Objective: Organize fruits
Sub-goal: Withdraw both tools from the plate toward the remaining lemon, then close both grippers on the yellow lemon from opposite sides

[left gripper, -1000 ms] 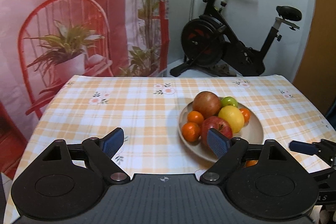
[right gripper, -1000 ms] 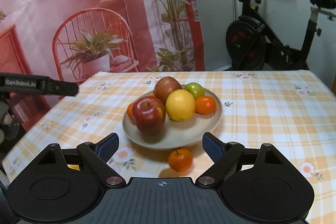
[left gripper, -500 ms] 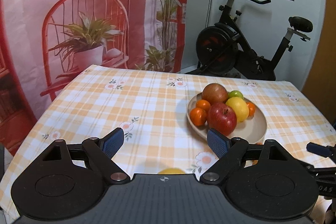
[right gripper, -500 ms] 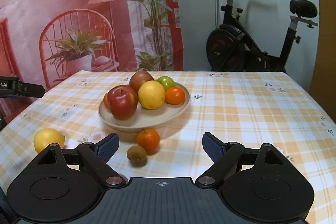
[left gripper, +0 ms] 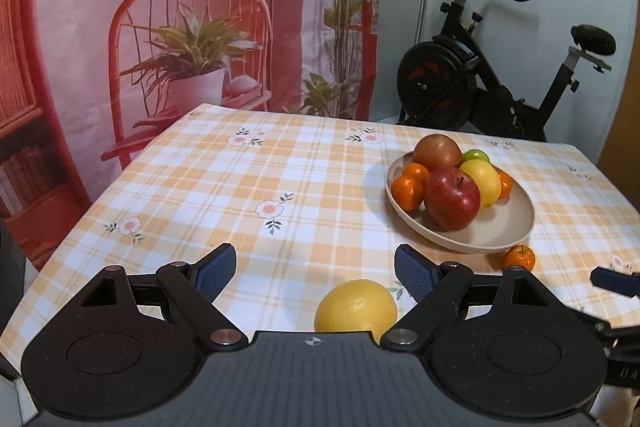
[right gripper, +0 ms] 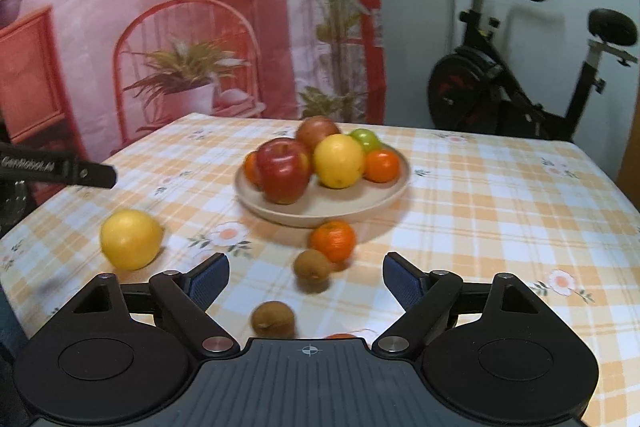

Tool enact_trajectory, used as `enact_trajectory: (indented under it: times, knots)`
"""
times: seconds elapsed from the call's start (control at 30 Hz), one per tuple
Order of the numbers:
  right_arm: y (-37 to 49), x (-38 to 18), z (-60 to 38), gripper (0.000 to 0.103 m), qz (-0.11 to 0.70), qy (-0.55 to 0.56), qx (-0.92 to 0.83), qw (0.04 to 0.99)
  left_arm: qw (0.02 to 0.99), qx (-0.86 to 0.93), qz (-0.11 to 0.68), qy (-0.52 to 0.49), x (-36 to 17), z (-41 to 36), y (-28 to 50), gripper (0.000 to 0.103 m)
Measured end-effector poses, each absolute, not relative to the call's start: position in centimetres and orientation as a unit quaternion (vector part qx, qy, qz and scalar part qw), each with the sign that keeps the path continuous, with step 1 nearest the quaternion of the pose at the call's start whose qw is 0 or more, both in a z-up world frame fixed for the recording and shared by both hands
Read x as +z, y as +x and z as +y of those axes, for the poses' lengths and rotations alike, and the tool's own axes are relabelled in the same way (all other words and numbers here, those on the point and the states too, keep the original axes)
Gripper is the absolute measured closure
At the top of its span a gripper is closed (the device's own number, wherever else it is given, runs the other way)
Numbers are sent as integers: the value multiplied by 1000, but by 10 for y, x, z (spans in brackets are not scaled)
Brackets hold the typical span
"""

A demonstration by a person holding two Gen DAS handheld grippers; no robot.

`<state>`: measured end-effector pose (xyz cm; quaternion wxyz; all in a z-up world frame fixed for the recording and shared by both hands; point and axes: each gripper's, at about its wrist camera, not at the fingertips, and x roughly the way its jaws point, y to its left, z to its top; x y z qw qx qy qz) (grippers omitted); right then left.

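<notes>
Near the counter's (left gripper: 240, 187) front edge, I have my left tool (left gripper: 316, 269) spread wide and holding nothing, with a loose lemon (left gripper: 355, 309) lying on the checked cloth between its fingers, closer to the right one. My right tool (right gripper: 306, 277) is also wide and holding nothing. Between its fingers lie two kiwis (right gripper: 312, 265), one nearer the camera than the other, and a loose mandarin (right gripper: 333, 240) just in front of the plate (right gripper: 320, 213). That beige plate sits toward the counter's far right and carries a red apple (right gripper: 283, 169), a second lemon (right gripper: 338, 160), a russet apple (right gripper: 318, 131), a green fruit (right gripper: 366, 139) and mandarins.
</notes>
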<state>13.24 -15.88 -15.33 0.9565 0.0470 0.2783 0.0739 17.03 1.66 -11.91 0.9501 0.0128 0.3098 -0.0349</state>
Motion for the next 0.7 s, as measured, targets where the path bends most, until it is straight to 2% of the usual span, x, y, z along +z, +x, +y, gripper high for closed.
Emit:
enact_trajectory:
  times: [0.47, 0.7]
  knots:
    - [135, -153, -153, 21, 283, 49, 83, 954, 945, -13, 324, -46, -111, 65, 186, 16]
    - [156, -153, -129, 21, 302, 39, 136, 943, 939, -21, 337, -61, -117, 73, 193, 20]
